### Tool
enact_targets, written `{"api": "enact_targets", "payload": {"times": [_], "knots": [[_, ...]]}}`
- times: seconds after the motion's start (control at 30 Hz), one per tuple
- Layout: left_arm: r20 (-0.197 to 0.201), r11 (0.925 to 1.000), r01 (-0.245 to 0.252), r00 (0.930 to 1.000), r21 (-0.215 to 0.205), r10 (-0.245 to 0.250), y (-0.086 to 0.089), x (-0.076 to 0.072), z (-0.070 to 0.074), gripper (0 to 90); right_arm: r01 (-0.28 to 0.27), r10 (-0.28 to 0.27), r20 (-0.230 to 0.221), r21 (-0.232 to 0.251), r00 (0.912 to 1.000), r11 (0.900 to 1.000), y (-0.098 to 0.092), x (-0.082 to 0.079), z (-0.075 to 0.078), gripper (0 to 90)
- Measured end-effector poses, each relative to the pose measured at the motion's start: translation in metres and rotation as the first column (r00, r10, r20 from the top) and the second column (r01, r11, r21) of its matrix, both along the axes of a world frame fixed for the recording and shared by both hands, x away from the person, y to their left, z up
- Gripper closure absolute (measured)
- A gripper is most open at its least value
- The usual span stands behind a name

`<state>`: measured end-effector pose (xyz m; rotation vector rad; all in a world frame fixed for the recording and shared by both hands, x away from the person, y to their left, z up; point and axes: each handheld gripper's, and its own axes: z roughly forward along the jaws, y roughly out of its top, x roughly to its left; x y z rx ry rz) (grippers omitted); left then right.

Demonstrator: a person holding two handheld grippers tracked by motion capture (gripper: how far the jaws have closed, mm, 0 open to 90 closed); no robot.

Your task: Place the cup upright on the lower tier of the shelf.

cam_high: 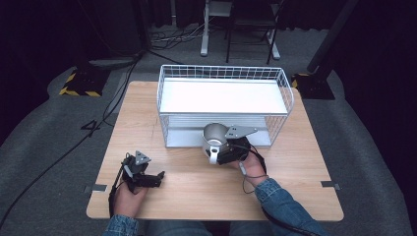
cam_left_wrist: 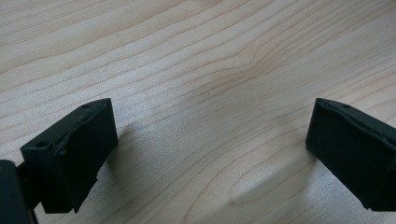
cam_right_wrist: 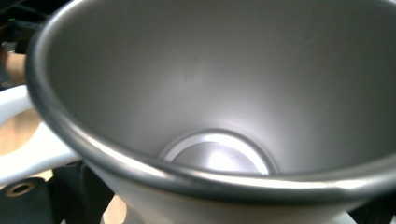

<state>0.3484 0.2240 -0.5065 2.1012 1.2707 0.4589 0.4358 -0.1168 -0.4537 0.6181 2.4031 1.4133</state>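
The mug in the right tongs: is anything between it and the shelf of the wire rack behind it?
Yes. The mug sits against the front wire wall of the rack, below its top rim, so that wall stands between it and the white shelf.

A wooden bench (cam_high: 196,182) stands on grey carpet (cam_high: 44,137). Black cables (cam_high: 74,142) run across the floor on the left, past a yellow-and-black striped base (cam_high: 78,86). Beyond the far edge are the white legs of a stand (cam_high: 204,34) and a dark chair frame (cam_high: 251,29).
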Motion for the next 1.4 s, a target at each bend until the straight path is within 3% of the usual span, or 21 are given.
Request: {"api": "enact_targets", "payload": {"times": [0.37, 0.77, 1.0, 1.17, 1.27, 1.3, 1.4], "knots": [[0.001, 1.0, 0.001, 1.0, 0.001, -0.001, 0.0, 0.0, 0.0, 2.4, 0.117, -0.117, 0.005, 0.026, 0.9931, 0.993, 0.004, 0.02, -0.009, 8.4], [0.001, 1.0, 0.005, 1.0, 0.001, -0.005, 0.0, 0.001, 0.0, 2.4, 0.23, -0.23, 0.044, 0.02, 0.9721, 0.973, 0.005, 0.042, -0.018, 8.4], [0.001, 1.0, 0.004, 1.0, 0.001, -0.004, 0.0, 0.001, 0.0, 2.4, 0.28, -0.28, 0.04, 0.019, 0.9591, 0.96, -0.002, 0.055, -0.021, 8.4], [0.002, 1.0, 0.008, 1.0, 0.005, -0.008, 0.0, 0.001, 0.0, 2.4, 0.32, -0.32, 0.064, 0.002, 0.9453, 0.947, -0.005, 0.063, -0.027, 8.4], [0.0, 1.0, 0.007, 1.0, 0.004, -0.007, 0.0, 0.001, 0.0, 2.4, 0.33, -0.33, 0.06, 0.012, 0.942, 0.944, -0.005, 0.065, -0.029, 8.4], [-0.001, 1.0, 0.006, 1.0, 0.003, -0.006, 0.0, 0.001, 0.0, 2.4, 0.351, -0.351, 0.053, 0.023, 0.9347, 0.936, -0.006, 0.067, -0.03, 8.4], [0.001, 1.0, 0.005, 1.0, 0.003, -0.005, 0.0, 0.001, 0.0, 2.4, 0.362, -0.363, 0.034, 0.031, 0.9312, 0.932, -0.007, 0.069, -0.03, 8.4]]}}
